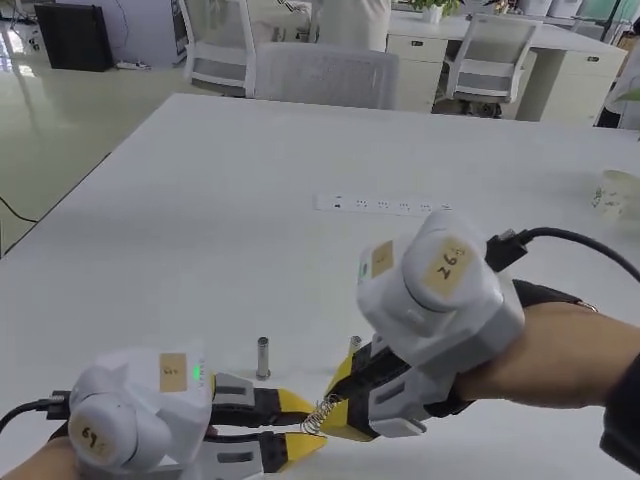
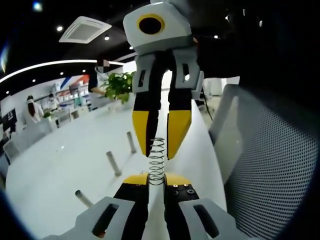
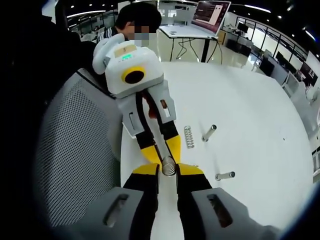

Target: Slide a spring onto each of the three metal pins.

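Smooth white table (image 1: 250, 180), coiled metal spring (image 1: 322, 412)

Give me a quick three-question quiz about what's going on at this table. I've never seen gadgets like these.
1. True or false: one of the three metal pins already has a spring on it.
2. What is held between the left gripper and the right gripper? A) a cable B) a spring C) a pin
3. Fill in: a second spring lies loose on the white ___.
Key: 1 false, all three are bare; 2 B; 3 table.
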`<state>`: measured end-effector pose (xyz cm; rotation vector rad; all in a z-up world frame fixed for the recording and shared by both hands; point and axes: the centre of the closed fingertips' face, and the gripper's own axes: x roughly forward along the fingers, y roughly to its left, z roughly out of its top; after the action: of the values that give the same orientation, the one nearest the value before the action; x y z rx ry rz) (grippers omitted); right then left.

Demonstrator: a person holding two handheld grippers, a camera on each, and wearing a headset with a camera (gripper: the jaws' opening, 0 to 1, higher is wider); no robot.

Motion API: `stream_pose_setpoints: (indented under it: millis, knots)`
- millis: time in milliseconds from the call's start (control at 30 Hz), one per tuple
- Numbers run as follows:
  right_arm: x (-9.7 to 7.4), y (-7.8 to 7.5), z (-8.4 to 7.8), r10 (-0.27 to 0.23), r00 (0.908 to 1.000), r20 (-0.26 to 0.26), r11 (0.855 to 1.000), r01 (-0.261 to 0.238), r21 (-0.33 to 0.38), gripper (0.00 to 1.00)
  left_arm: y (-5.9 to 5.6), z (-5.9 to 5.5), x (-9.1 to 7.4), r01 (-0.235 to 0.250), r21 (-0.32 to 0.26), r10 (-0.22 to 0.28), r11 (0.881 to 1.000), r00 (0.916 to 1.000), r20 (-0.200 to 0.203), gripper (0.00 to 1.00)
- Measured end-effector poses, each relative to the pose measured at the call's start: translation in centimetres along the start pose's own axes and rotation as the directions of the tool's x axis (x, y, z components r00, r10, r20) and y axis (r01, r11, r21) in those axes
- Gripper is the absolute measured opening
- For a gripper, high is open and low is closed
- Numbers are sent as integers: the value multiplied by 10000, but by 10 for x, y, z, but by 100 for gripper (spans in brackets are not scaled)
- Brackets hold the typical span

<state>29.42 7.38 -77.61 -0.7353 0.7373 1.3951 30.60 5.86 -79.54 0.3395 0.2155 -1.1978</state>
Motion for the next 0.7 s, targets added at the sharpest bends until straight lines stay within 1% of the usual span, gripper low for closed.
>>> stream_pose_setpoints:
  millis: [167, 267, 367, 433, 567, 700]
  knots:
    - [2, 1, 0, 58, 10000, -11, 10000, -58, 45, 9, -3, 7, 1, 91, 154, -93, 9998, 9999, 98, 2]
    - [3, 1, 0, 69, 10000, -41, 10000, -69, 51, 9, -3, 9, 1, 107, 194, -109, 9998, 9998, 136, 2]
    - [3, 1, 0, 90, 9999, -45, 9999, -90, 86, 9, -3, 14, 1, 120, 216, -126, 9997, 9996, 262, 2]
    - [2, 1, 0, 77, 10000, -64, 9999, -76, 68, 9, -3, 14, 1, 124, 283, -131, 9995, 9997, 225, 2]
    - [3, 1, 0, 75, 9999, -109, 10000, -74, 48, 9, -3, 14, 1, 136, 222, -142, 9997, 9996, 260, 2]
    - [2, -2, 0, 28, 10000, -64, 9999, -27, 101, 9, -1, 13, 1, 40, 134, -44, 9999, 9995, 307, 3]
